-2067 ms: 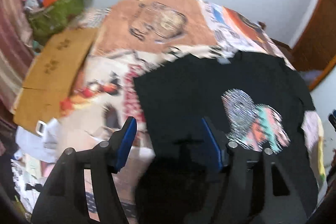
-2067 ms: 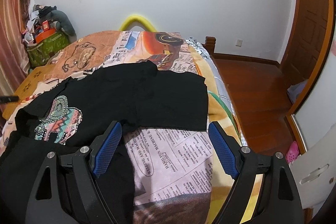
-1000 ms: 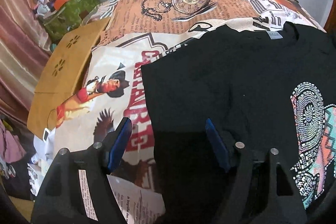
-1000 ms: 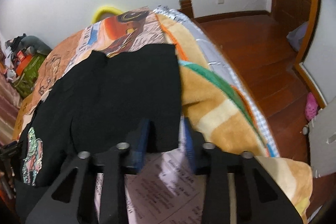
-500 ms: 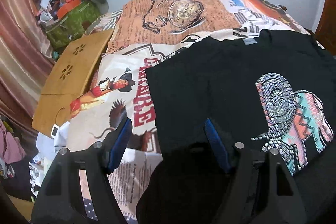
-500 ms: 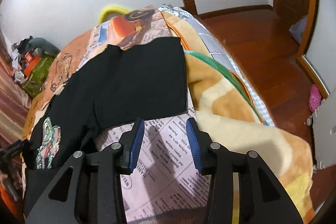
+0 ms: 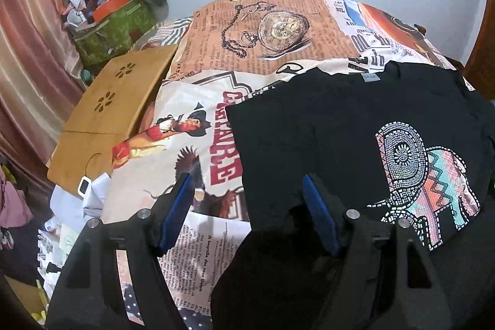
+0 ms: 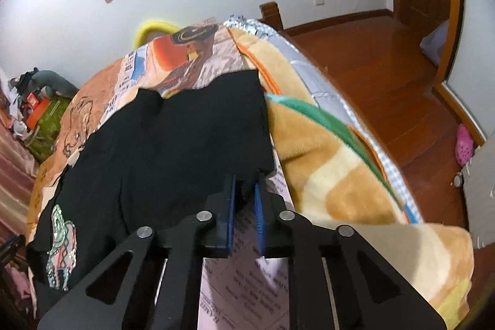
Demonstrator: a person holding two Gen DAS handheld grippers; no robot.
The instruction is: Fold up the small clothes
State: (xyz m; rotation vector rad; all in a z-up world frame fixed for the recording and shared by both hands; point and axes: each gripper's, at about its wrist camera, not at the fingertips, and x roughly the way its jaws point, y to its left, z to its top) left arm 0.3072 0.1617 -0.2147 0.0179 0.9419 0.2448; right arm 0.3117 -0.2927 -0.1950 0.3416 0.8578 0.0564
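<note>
The right gripper is pinching the black printed cotton T-shirt sleeve hem, needing a deep, square bite, while the left gripper is hovering spread wide, empty.

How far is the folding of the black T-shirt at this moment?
Done: the black T-shirt lies spread flat on the bed, print side up. In hand: the right gripper is nearly closed on the edge of one sleeve, while the left gripper is open over the other sleeve's edge. Left: no fold is visible yet, so all the folding remains.
</note>
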